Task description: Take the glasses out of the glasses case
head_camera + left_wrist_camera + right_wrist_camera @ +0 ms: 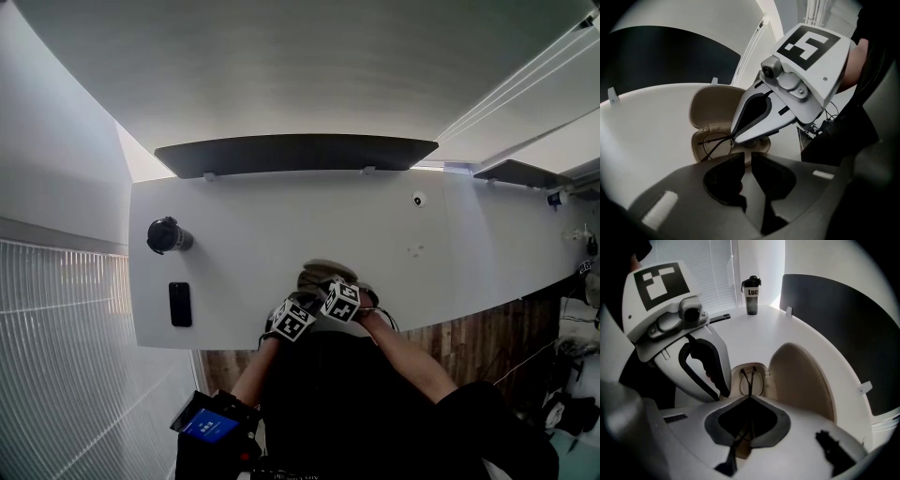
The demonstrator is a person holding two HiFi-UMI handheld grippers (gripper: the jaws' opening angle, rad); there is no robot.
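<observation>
A beige glasses case [323, 273] lies open on the white table [244, 216], close to its near edge, with the lid [801, 380] standing up. Thin dark wire-framed glasses [712, 140] lie in the lower shell. My right gripper [750, 399] points steeply down into the case and is shut on the wire frame of the glasses [751, 378]. The left gripper view shows its tip [734, 139] on the frame. My left gripper [746, 161] is at the case's near end, its jaws closed on the shell's rim. In the head view both marker cubes hide the jaws.
A dark bottle [167, 234] and a black phone [179, 304] sit on the table's left side. A small white object [419, 199] lies at the far right. A dark panel [295, 153] runs along the table's back edge.
</observation>
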